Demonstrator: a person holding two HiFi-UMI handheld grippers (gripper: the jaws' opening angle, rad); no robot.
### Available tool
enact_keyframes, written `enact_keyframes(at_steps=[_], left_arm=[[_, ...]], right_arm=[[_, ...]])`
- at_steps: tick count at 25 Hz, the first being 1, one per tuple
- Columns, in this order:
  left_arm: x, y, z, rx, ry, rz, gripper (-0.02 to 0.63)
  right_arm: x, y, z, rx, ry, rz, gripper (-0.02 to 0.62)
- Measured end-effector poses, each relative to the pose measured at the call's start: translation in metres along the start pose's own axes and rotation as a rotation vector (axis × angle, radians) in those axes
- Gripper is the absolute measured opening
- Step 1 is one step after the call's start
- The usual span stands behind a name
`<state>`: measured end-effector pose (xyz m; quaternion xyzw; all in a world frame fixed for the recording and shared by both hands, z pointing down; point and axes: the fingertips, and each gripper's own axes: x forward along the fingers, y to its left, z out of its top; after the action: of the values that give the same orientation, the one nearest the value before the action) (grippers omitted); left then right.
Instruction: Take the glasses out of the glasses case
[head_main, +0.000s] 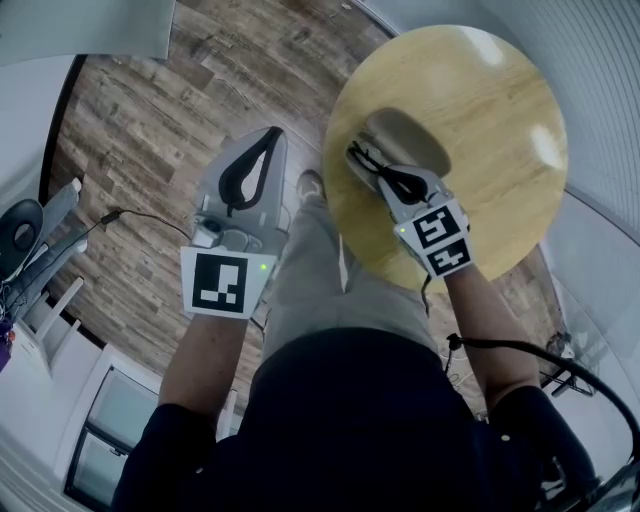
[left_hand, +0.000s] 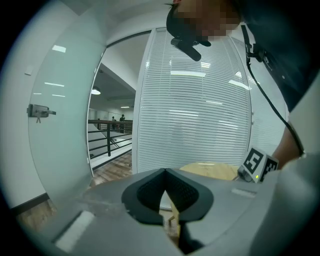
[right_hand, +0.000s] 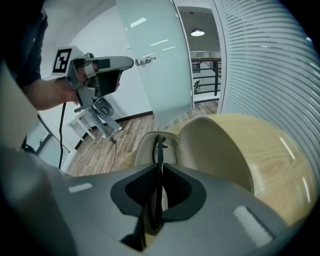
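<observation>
Right gripper view: right tongs (right_hand: 159, 172) clamp glasses (right_hand: 159, 148) over open glasses case (right_hand: 216, 146).

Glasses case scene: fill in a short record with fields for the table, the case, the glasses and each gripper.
table: round, wooden
case: open, lying on the table
glasses: black, front end over the case's base
right gripper: shut on the glasses
left gripper: shut, empty, held aside off the table

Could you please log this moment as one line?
right tool: shut on glasses | glasses case: open, on table | left tool: shut, empty
</observation>
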<state>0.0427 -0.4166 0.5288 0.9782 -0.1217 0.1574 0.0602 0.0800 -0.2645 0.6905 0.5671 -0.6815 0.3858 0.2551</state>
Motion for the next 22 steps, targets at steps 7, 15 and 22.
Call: enact_keyframes(at_steps=[7, 15, 22], left_arm=[[-0.006, -0.003, 0.017, 0.02, -0.019, -0.001, 0.006], [-0.018, -0.01, 0.042, 0.044, -0.057, 0.006, 0.006], [-0.04, -0.011, 0.068, 0.078, -0.1, 0.011, 0.006]], right_arm=[[-0.012, 0.001, 0.008, 0.0, -0.017, -0.008, 0.035], [-0.037, 0.008, 0.019, -0.019, -0.052, -0.028, 0.035], [-0.06, 0.016, 0.037, -0.045, -0.084, -0.062, 0.035]])
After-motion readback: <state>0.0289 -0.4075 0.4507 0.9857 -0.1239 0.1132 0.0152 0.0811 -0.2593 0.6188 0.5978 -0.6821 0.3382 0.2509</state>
